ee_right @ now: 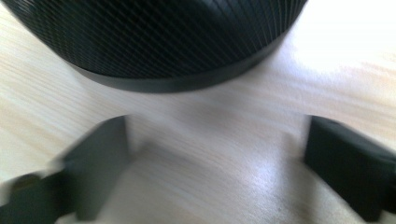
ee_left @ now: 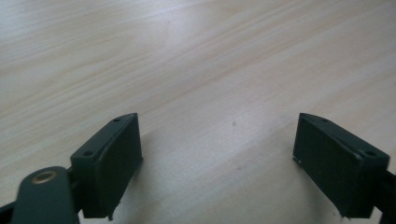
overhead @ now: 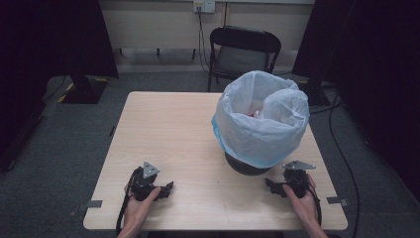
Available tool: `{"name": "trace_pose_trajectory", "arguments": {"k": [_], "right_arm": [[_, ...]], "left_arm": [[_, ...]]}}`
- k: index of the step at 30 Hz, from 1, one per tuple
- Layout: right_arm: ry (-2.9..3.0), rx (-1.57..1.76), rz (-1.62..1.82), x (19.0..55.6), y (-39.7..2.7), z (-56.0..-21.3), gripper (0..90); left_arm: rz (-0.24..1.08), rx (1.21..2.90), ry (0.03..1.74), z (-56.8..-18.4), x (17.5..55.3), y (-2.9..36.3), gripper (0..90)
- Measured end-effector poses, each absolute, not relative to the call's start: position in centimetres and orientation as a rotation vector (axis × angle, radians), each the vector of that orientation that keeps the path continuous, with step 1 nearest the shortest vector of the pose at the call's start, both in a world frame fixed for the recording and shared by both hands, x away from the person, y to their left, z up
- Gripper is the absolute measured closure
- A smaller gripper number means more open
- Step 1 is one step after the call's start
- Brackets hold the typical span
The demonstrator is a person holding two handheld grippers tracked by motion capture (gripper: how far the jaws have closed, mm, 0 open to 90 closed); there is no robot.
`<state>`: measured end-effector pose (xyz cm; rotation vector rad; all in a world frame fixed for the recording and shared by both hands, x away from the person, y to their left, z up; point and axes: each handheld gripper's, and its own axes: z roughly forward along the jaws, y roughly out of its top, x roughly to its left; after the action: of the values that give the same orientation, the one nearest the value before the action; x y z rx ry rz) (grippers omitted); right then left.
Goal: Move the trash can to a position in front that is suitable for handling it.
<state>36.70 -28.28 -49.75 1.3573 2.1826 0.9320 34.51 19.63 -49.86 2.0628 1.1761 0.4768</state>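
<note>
Inside, red scraps half-hidden by white liner over black bin.

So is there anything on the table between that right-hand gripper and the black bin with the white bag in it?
Nothing visible. The right gripper has its jaws open on bare light wooden table, and the black mesh bin lined with a white plastic bag sits straight ahead with only tabletop between.

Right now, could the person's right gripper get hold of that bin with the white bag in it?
Probably yes. The right gripper rests on the table just in front of the bin, jaws wide open and facing its dark meshed base, with only bare wood between. The white bag overhangs higher up.
</note>
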Motion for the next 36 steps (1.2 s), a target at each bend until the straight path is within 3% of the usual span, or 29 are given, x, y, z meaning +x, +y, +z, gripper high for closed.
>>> {"name": "trace_pose_trajectory", "arguments": {"k": [1, 4, 7, 15, 28, 36], "right_arm": [[2.19, 1.341, 0.967, 36.6, -28.4, -49.6, 23.3], [2.221, 1.328, 0.994, 36.5, -28.4, -49.2, 18.1], [2.221, 1.322, 1.028, 36.4, -28.4, -49.0, 18.2], [2.212, 1.357, 1.132, 36.0, -29.2, -47.5, 21.5], [2.122, 1.4, 1.177, 37.0, -30.7, -46.2, 19.6], [2.053, 1.371, 1.237, 38.3, -31.9, -43.9, 20.7]], "left_arm": [[0.449, 2.063, 1.156, -49.8, 34.5, 19.6, 15.9], [0.422, 2.066, 1.126, -49.7, 34.6, 19.2, 16.9], [0.376, 2.065, 1.11, -49.4, 34.6, 18.8, 22.3], [0.271, 2.015, 1.05, -47.8, 34.8, 17.2, 24.5], [0.356, 1.954, 1.034, -45.0, 38.3, 14.3, 27.4], [0.286, 1.859, 1.026, -43.8, 41.7, 12.5, 26.8]]}}
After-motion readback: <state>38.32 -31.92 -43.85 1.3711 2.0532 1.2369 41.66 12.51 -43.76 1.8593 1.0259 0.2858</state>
